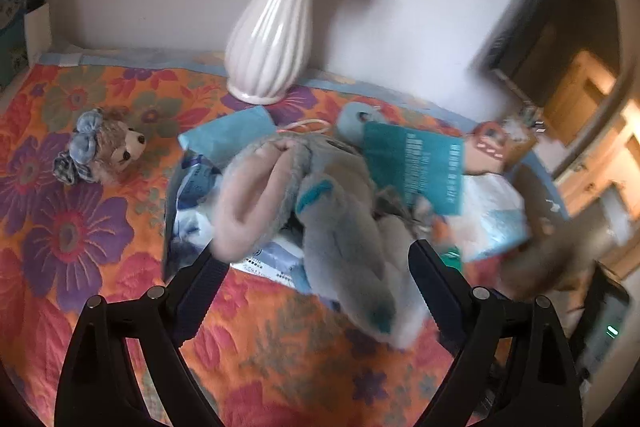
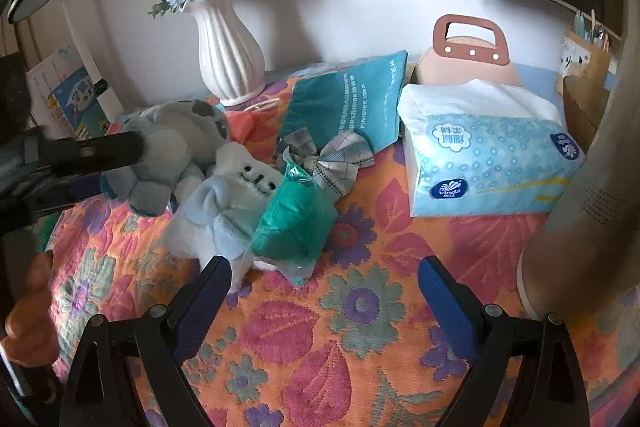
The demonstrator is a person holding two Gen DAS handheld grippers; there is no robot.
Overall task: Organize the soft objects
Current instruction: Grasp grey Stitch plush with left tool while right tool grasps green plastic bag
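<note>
A: Grey-blue plush toy point(image 1: 340, 211), shaggy and limp, with pinkish ears and turquoise patches. Lying toward the back edge of the desk point(image 2: 360, 347), just in front of the ribbed white vase point(image 2: 228, 55).

B: Straddled by the left hand-held gripper point(image 1: 316, 251), one finger on each side. Too blurred to tell whether the pads press.

A: Right hand-held gripper point(image 2: 324, 267) spread wide over bare quilted floral cloth, nothing between the fingers.

B: Beside the grey-blue one, a white and pale blue plush point(image 2: 228, 203) with stitched black eyes, touching a crinkled green plastic packet point(image 2: 292, 223).

A: Behind those, a checked fabric bow point(image 2: 332, 159) and a teal pouch point(image 2: 348, 99) printed "FINISHER 10KM".

B: Toward the right edge, a soft tissue pack point(image 2: 488, 163) marked "vinda".

A: Far left, apart, a small brown bear point(image 1: 108, 147) with a blue bow.
</note>
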